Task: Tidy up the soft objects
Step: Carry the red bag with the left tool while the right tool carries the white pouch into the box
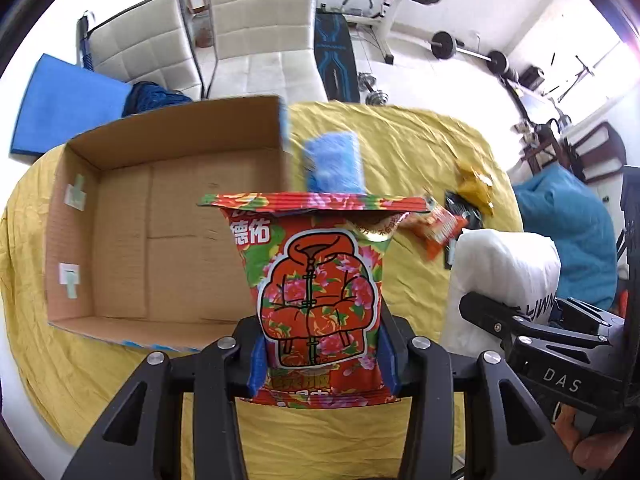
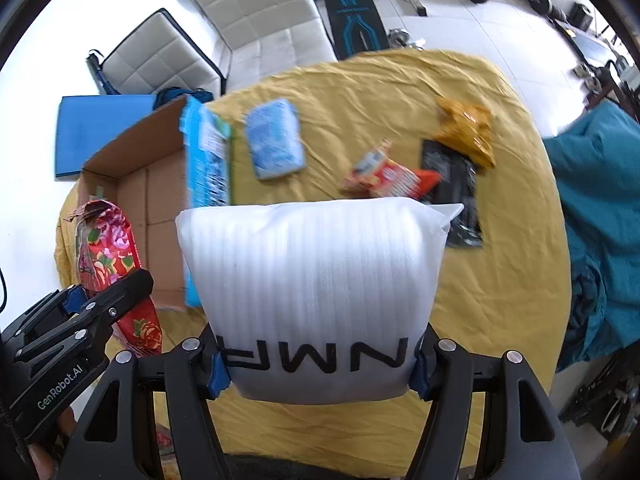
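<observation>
Left tongs (image 1: 322, 354): pinching floral snack bag (image 1: 318, 280), right of cardboard box (image 1: 160, 216). Right tongs (image 2: 320, 364): pinching white foam pouch (image 2: 316, 280), right of box.

Red floral snack bag (image 1: 320, 300): white Chinese chars "德佑" at upper left; yellow chars lower down, partly hidden, can't read. Left gripper (image 2: 108, 300) body: "GenRobot.AI". Right gripper (image 1: 492, 320) body: "DAS". White foam pouch (image 2: 316, 280): big black letters, upside down, partly hidden, look like "NMF".
</observation>
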The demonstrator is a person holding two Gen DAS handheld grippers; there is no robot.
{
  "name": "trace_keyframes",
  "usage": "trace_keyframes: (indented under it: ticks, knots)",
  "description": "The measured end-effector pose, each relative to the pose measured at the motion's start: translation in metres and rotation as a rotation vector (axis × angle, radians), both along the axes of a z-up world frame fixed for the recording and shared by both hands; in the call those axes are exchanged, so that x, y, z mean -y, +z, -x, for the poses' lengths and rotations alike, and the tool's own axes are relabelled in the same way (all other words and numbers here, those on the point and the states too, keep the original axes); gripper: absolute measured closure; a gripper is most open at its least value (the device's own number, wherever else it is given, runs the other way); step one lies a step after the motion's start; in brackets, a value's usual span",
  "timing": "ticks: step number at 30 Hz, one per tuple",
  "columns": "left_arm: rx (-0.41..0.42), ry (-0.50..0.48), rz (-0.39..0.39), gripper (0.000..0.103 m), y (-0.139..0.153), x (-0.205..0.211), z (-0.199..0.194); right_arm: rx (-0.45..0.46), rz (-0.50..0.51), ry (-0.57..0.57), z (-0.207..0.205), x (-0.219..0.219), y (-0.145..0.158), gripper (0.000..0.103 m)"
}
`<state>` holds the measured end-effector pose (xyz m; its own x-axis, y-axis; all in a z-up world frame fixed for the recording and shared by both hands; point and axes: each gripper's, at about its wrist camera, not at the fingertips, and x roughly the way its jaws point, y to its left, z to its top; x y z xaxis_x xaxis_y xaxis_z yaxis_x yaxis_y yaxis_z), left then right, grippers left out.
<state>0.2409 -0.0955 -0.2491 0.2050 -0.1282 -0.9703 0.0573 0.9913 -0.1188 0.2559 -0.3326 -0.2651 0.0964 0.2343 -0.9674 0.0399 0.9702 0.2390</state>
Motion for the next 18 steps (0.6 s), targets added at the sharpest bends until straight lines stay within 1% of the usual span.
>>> trace_keyframes:
  ticks: [3, 4, 6, 7, 8, 12, 18]
  knots:
    - [0.000, 0.023, 0.021, 0.062, 0.002, -0.030, -0.011, 0.011, -0.010, 0.028, -0.017, -0.037, 0.008, 0.034]
    - [-0.001, 0.029, 0.021, 0.062, -0.001, -0.038, -0.018, 0.013, -0.011, 0.038, -0.023, -0.052, 0.010, 0.034]
    - [-0.005, 0.046, 0.020, 0.062, 0.000, -0.068, -0.029, 0.014, -0.006, 0.063, -0.036, -0.079, 0.010, 0.034]
    - [-0.007, 0.051, 0.016, 0.062, -0.009, -0.071, -0.038, 0.013, -0.001, 0.073, -0.045, -0.096, 0.009, 0.034]
    - [-0.013, 0.059, 0.015, 0.062, -0.010, -0.084, -0.043, 0.010, -0.003, 0.083, -0.053, -0.110, 0.007, 0.034]
    - [-0.028, 0.085, -0.003, 0.062, -0.023, -0.133, -0.068, -0.007, 0.007, 0.114, -0.086, -0.167, -0.007, 0.034]
    - [-0.066, 0.110, 0.000, 0.062, -0.048, -0.186, -0.097, -0.064, 0.027, 0.136, -0.127, -0.229, -0.049, 0.034]
